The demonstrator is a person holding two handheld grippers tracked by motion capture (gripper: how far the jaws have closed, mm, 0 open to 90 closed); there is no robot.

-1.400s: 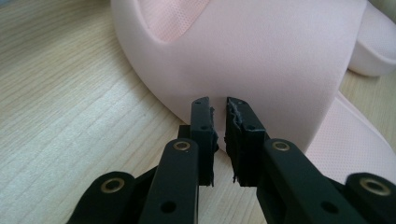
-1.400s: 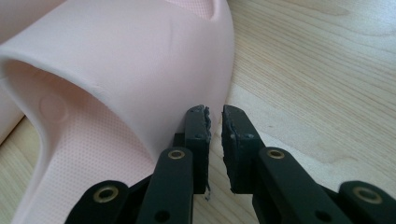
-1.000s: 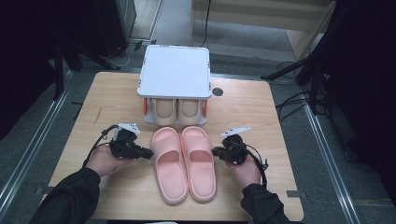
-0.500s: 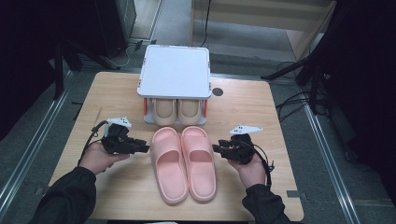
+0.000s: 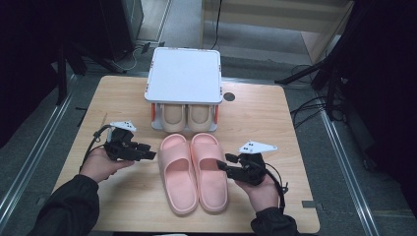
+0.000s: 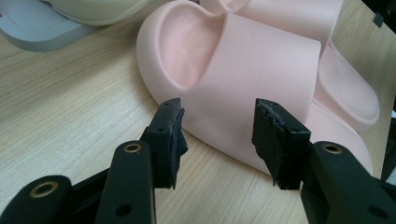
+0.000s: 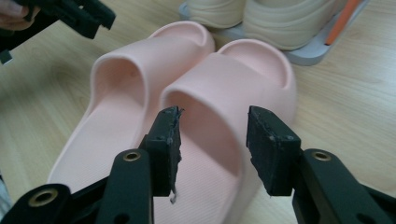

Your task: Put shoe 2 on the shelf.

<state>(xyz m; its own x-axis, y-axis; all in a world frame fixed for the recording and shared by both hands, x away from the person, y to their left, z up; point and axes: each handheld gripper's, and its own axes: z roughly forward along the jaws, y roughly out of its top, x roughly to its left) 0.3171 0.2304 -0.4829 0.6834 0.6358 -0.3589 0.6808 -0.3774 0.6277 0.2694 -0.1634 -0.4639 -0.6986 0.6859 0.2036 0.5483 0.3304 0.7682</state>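
step: pink slippers (image 5: 194, 172) just set down | left gripper (image 5: 147, 155), right gripper (image 5: 222, 166): just been opening, wide, nothing between | next: likely pull both clear

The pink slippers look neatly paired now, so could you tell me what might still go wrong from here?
Both grippers, left and right, have just been opening and sit close beside the pink slippers, nothing between their jaws; a careless pull-back could nudge the pair askew. The toes lie close to the shoe rack, so a push forward might bump it.
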